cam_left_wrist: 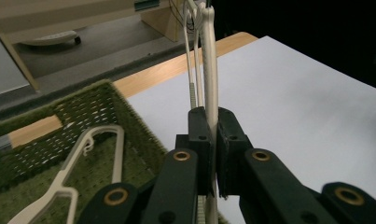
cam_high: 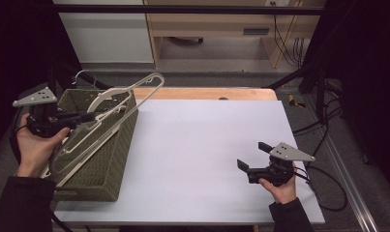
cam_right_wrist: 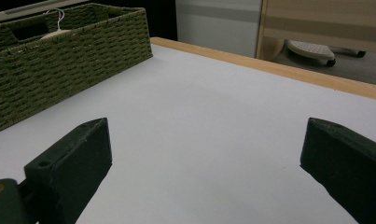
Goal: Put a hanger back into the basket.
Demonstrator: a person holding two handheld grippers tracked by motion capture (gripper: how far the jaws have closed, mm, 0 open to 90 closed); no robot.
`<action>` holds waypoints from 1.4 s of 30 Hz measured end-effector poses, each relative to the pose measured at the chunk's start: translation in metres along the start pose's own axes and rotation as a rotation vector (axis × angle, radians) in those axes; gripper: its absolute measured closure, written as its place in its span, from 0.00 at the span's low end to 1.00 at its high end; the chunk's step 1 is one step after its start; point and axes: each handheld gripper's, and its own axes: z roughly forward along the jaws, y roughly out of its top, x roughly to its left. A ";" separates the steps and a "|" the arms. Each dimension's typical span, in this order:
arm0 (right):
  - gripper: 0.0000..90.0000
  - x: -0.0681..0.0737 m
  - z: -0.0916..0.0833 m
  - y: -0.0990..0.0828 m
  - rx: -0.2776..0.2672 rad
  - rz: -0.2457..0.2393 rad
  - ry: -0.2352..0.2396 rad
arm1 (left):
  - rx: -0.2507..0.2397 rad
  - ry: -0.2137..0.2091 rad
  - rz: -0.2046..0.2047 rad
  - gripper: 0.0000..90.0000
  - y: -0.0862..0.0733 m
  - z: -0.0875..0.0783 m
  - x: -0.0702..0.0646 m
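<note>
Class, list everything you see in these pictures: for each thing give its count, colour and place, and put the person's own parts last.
Held hanger: one, cream, lifted aslant over the basket, clamped in the left tool.
Other hangers: at least one, cream, lying inside the basket.
Basket: one, olive green woven, left side of the table.
Table: one, white top with a wooden far edge.
Left tool: one, black, shut on the held hanger, in the left hand.
Right tool: one, black, jaws open, near the table's right front, in the right hand.
</note>
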 end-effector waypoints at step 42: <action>0.02 0.001 0.003 -0.001 0.013 -0.006 -0.002 | 0.073 0.128 -0.159 0.96 -0.078 -0.018 0.065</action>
